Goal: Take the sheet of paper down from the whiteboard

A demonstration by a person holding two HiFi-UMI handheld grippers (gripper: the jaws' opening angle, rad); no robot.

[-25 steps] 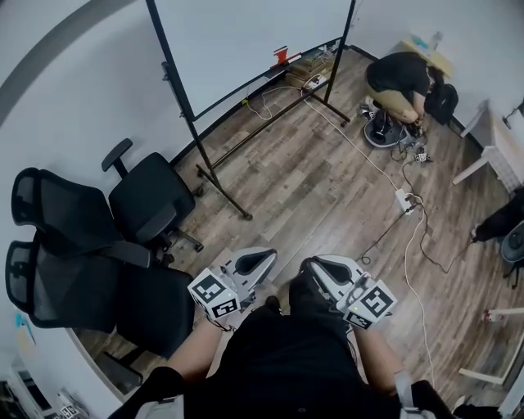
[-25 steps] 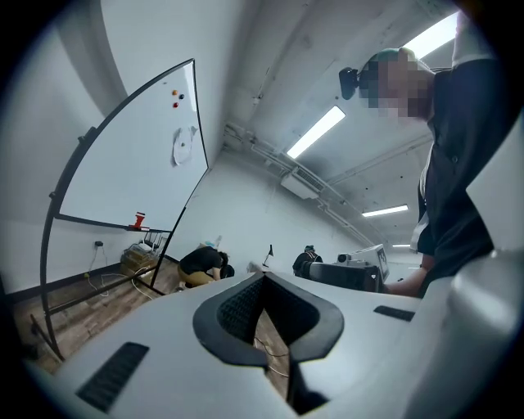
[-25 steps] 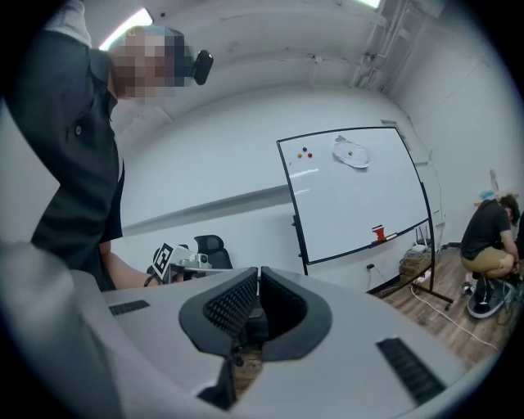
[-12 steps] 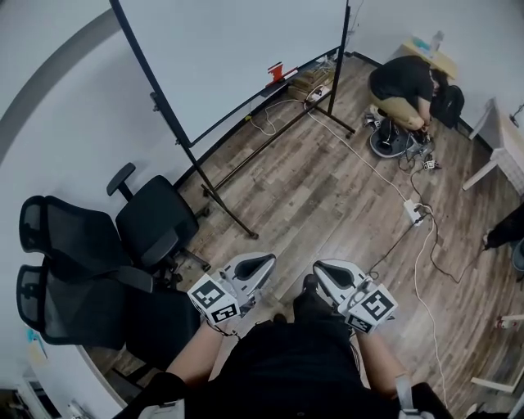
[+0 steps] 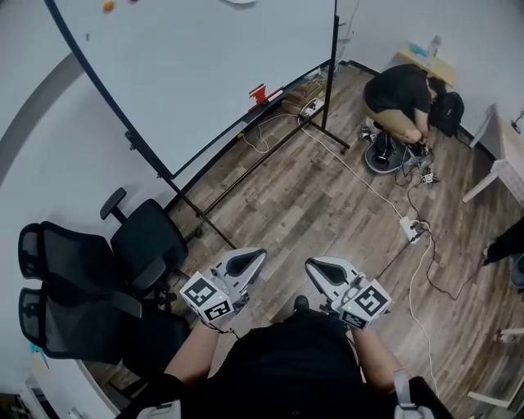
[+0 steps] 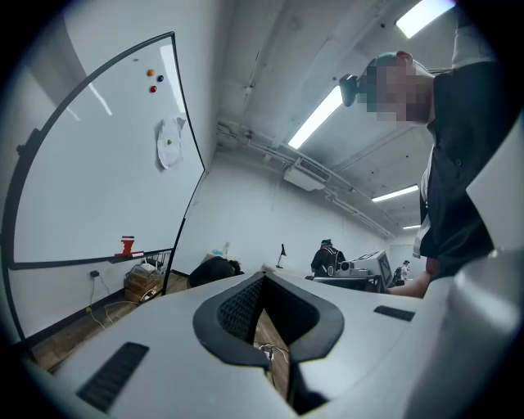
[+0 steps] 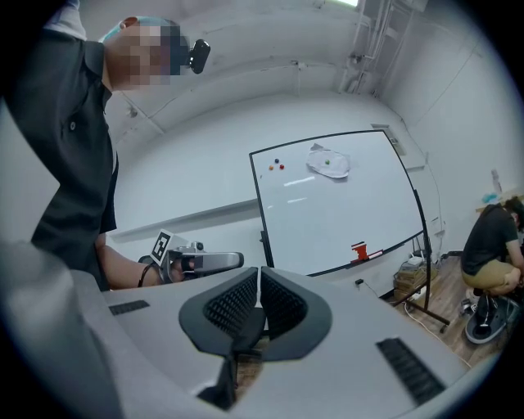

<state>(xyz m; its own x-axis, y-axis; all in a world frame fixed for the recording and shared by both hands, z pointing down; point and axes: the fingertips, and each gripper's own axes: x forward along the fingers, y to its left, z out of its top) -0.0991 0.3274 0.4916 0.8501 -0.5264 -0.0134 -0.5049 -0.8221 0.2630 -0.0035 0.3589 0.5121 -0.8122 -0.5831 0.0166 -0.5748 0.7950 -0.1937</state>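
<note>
The whiteboard (image 5: 205,65) stands on a black wheeled frame ahead and to the left. A crumpled white sheet of paper (image 6: 169,143) hangs high on it under a green magnet, also seen as paper (image 7: 329,162) in the right gripper view. Only the sheet's lower edge (image 5: 239,2) shows at the top of the head view. My left gripper (image 5: 255,258) and right gripper (image 5: 313,266) are held side by side in front of my body, level, well short of the board. Both are shut with nothing between their jaws, as the left gripper (image 6: 262,282) and right gripper (image 7: 258,274) show in their own views.
Black office chairs (image 5: 82,270) crowd the left by the wall. A red eraser (image 5: 259,92) sits on the board's tray. A person (image 5: 401,90) crouches on a stool at the back right. Cables and a power strip (image 5: 407,227) lie on the wood floor. A white table (image 5: 508,155) stands at right.
I have walked toward the whiteboard with both grippers carried forward. The board now fills more of the head view, and its magnets and the paper's edge have appeared at the top.
</note>
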